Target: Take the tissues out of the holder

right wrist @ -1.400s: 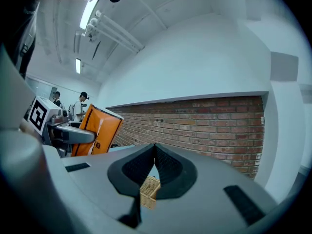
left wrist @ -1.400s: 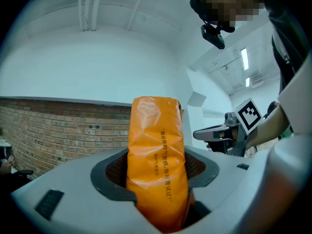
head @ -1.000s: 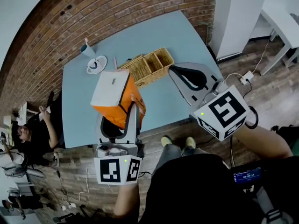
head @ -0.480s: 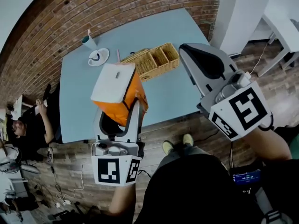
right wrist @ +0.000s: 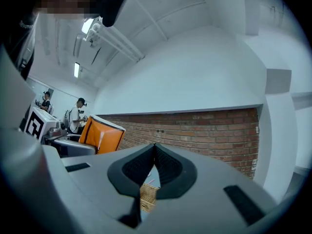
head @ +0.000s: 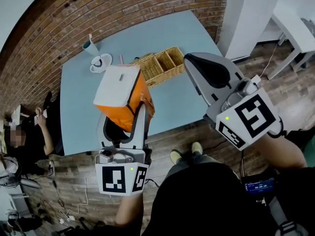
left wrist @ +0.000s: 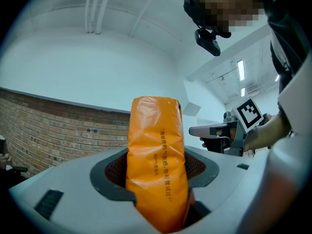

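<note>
An orange tissue pack (head: 123, 100) with a white top hangs above the near left part of the blue table (head: 187, 33). My left gripper (head: 122, 124) is shut on it from below. In the left gripper view the pack (left wrist: 156, 155) stands upright and fills the gap between the jaws of the left gripper (left wrist: 156, 179). The wicker holder (head: 160, 68), with several compartments, sits mid-table beyond the pack. My right gripper (head: 189, 58) hovers above the table's right side, shut and empty. In its own view the right gripper (right wrist: 154, 147) has its pads meeting at the tips, with the holder (right wrist: 147, 194) glimpsed below.
A cup on a saucer (head: 100, 63) and a teal cup (head: 88, 45) stand at the table's far left. A brick wall runs behind the table. A person (head: 34, 132) sits left of the table. A white desk (head: 295, 23) stands at the right.
My right gripper has risen and shifted toward the far side of the table, staying shut. The left gripper and the pack have kept still.
</note>
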Demonstrator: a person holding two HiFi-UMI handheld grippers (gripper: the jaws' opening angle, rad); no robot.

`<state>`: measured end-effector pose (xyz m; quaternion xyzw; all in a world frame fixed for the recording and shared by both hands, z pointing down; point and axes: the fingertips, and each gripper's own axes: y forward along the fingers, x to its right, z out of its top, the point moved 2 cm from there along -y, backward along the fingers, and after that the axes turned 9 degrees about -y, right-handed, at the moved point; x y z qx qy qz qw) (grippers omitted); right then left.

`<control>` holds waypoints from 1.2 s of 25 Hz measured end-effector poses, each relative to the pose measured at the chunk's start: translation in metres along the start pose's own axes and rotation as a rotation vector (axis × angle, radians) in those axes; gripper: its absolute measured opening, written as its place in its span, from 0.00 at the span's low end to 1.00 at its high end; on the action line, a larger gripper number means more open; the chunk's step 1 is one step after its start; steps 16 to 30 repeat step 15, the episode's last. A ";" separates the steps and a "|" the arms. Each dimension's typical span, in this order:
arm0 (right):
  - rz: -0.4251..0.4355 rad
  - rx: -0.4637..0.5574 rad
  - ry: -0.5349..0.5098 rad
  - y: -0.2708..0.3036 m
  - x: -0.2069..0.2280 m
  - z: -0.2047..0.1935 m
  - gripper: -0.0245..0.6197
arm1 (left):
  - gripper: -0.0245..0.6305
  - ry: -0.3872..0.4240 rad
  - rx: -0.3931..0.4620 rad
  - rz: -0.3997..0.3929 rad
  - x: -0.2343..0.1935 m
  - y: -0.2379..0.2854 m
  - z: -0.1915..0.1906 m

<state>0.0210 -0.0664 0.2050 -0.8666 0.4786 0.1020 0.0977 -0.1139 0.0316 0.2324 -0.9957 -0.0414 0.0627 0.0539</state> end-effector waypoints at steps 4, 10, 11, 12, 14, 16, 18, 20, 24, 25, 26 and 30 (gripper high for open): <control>-0.011 0.001 -0.013 -0.001 0.000 -0.002 0.04 | 0.45 -0.001 0.004 -0.004 -0.002 0.002 -0.002; -0.027 -0.018 -0.021 0.007 0.006 0.004 0.04 | 0.45 0.003 -0.002 -0.014 -0.007 0.008 0.008; -0.028 -0.021 -0.021 0.007 0.007 0.005 0.04 | 0.45 0.004 -0.003 -0.014 -0.006 0.008 0.010; -0.030 -0.021 -0.021 0.005 0.007 0.006 0.04 | 0.45 0.005 -0.004 -0.015 -0.004 0.008 0.011; -0.031 -0.020 -0.023 0.001 0.009 0.005 0.04 | 0.45 0.010 -0.004 -0.017 0.000 0.007 0.010; -0.032 -0.019 -0.025 -0.001 0.009 0.004 0.04 | 0.45 0.011 -0.004 -0.018 0.003 0.007 0.010; -0.032 -0.019 -0.025 -0.001 0.009 0.004 0.04 | 0.45 0.011 -0.004 -0.018 0.003 0.007 0.010; -0.032 -0.019 -0.025 -0.001 0.009 0.004 0.04 | 0.45 0.011 -0.004 -0.018 0.003 0.007 0.010; -0.032 -0.019 -0.025 -0.001 0.009 0.004 0.04 | 0.45 0.011 -0.004 -0.018 0.003 0.007 0.010; -0.032 -0.019 -0.025 -0.001 0.009 0.004 0.04 | 0.45 0.011 -0.004 -0.018 0.003 0.007 0.010; -0.032 -0.019 -0.025 -0.001 0.009 0.004 0.04 | 0.45 0.011 -0.004 -0.018 0.003 0.007 0.010; -0.032 -0.019 -0.025 -0.001 0.009 0.004 0.04 | 0.45 0.011 -0.004 -0.018 0.003 0.007 0.010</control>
